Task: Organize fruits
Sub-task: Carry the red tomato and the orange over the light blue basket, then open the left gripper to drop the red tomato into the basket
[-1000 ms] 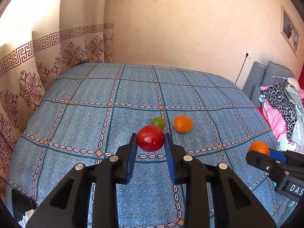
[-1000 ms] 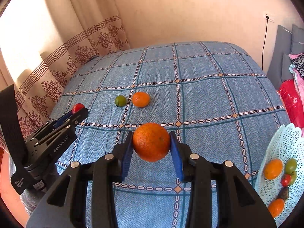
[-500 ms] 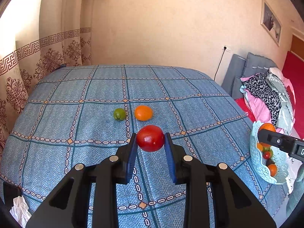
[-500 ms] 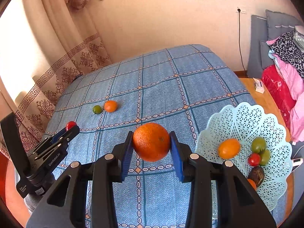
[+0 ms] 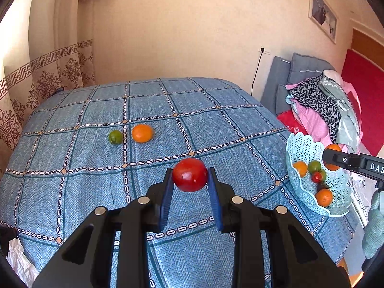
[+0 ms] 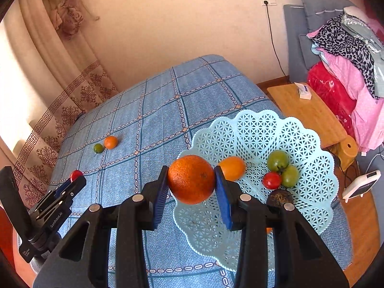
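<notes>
Orange point(image 6: 191, 178) above basket point(image 6: 259, 129); tomato point(image 5: 189, 174) above bed.

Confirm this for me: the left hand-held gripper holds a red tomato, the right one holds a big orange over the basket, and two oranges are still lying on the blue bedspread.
Not quite. The left hand-held gripper does hold the red tomato, and the right hand-held gripper the big orange at the basket. But on the bedspread lie one small orange and one green fruit, as the left wrist view shows.

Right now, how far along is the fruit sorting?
Several fruits already sit in the basket. In hand: the right gripper holds an orange over it, and the left gripper holds a red tomato. Left on the bedspread: a green fruit and a small orange.
</notes>
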A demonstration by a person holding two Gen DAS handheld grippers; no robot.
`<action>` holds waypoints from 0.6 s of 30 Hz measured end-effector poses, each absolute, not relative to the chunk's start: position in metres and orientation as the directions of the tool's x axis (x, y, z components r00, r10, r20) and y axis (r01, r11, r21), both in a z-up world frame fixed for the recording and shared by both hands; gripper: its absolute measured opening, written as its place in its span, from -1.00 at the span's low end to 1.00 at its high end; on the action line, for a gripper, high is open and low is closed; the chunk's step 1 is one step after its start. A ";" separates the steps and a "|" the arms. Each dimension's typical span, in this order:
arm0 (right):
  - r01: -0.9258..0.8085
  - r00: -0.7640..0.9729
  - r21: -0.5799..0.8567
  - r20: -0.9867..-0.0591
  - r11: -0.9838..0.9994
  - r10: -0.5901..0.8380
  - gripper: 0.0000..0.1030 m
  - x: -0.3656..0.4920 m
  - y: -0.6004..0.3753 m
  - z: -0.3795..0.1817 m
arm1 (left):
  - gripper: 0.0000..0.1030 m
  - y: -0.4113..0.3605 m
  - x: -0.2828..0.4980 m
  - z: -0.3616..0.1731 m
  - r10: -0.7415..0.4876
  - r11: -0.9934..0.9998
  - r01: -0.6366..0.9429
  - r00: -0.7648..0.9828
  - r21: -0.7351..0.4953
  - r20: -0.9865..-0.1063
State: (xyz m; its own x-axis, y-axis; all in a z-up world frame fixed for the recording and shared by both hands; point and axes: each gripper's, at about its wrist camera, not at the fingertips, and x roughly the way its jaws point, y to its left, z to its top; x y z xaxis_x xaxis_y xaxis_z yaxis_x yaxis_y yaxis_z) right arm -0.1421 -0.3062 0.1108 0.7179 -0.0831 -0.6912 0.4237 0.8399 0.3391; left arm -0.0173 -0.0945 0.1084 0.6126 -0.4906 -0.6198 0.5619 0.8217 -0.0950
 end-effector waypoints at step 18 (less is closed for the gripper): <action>0.449 0.737 0.445 -0.675 0.775 -0.039 -0.25 -0.182 -0.344 0.084 | -0.44 -0.172 -0.071 0.115 -0.562 0.719 0.691 0.520 -0.069 -0.643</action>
